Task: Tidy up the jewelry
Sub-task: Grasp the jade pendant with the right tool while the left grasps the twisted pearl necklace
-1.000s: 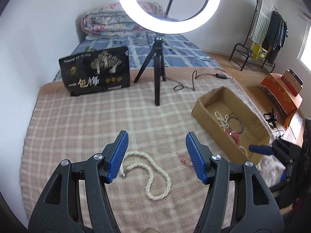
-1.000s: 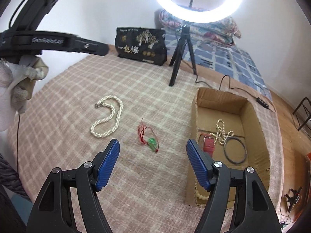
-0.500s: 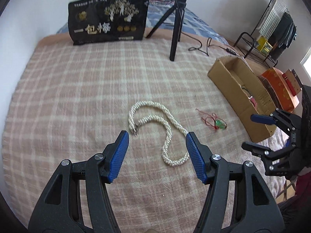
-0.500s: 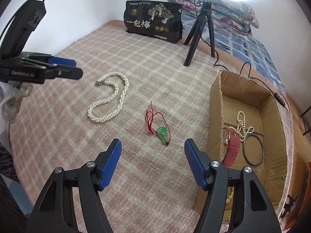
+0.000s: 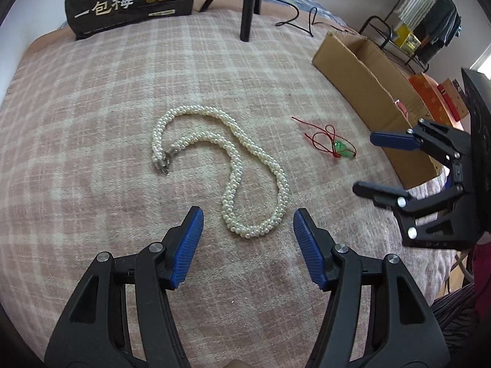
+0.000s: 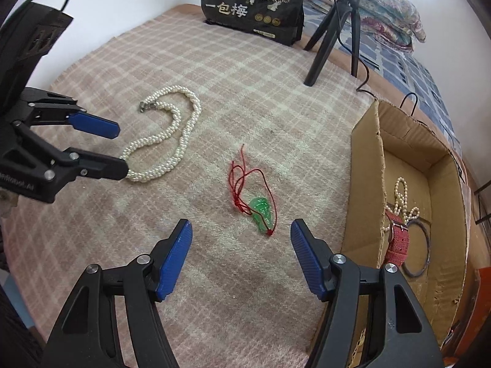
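Partway through, two pieces left out on the plaid blanket (image 6: 276, 98).
In the cardboard box (image 6: 366, 165) already: small pearl strand (image 6: 400, 196), red watch (image 6: 397, 240), dark bangle (image 6: 422, 253), maybe more beads, hard to tell. Left hand-held gripper (image 5: 248, 245) wide open, empty, at pearl necklace (image 5: 233, 171); right hand-held gripper (image 6: 241, 257) wide open, empty, at green pendant (image 6: 260, 210).

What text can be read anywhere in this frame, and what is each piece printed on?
"一包梅": large white characters on the black snack bag standing at the far edge of the plaid blanket.
"...nRobot.AI": white lettering on the left gripper body, its start cut off in the right wrist view.
Small gold print and round emblems on the bag: too small to read.
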Available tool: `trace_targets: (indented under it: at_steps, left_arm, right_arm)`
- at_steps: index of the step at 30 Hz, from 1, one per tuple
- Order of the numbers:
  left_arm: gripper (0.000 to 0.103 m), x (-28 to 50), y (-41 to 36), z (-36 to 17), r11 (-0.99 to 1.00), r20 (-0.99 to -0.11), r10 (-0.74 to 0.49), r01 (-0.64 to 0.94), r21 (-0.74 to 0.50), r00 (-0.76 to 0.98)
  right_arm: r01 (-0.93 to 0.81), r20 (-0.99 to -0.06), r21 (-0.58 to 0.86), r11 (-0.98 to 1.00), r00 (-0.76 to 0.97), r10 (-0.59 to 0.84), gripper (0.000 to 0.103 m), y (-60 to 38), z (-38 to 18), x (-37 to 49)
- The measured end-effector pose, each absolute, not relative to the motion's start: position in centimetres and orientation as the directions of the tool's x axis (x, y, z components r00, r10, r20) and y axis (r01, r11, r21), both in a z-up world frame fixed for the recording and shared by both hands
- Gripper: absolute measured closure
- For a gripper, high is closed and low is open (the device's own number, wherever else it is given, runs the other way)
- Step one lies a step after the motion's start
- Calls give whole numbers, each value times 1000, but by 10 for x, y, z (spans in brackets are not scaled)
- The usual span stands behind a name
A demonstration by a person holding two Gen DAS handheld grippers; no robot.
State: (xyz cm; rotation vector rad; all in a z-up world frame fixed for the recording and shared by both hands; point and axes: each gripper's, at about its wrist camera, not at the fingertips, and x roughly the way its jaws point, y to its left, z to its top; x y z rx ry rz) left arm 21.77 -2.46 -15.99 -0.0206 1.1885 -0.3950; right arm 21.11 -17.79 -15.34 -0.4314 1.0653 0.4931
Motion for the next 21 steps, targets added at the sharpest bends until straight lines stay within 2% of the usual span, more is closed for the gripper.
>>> trace_targets:
  at_steps: [2, 8, 21]
  left_arm:
    - [40, 218, -28, -163, 932, -903, -301, 294, -211, 308]
    - [40, 225, -39, -170, 938, -914, -260, 308, -162, 310]
    - [40, 241, -56, -181, 946, -923, -198, 311, -91, 330]
  right_arm:
    - [-571, -911, -88, 816, 378, 166, 51, -178, -159, 216]
    - [-564, -916, -104, 819, 374, 142, 56, -177, -166, 223]
    - [-564, -923, -84, 821, 355, 150, 56, -176, -177, 235]
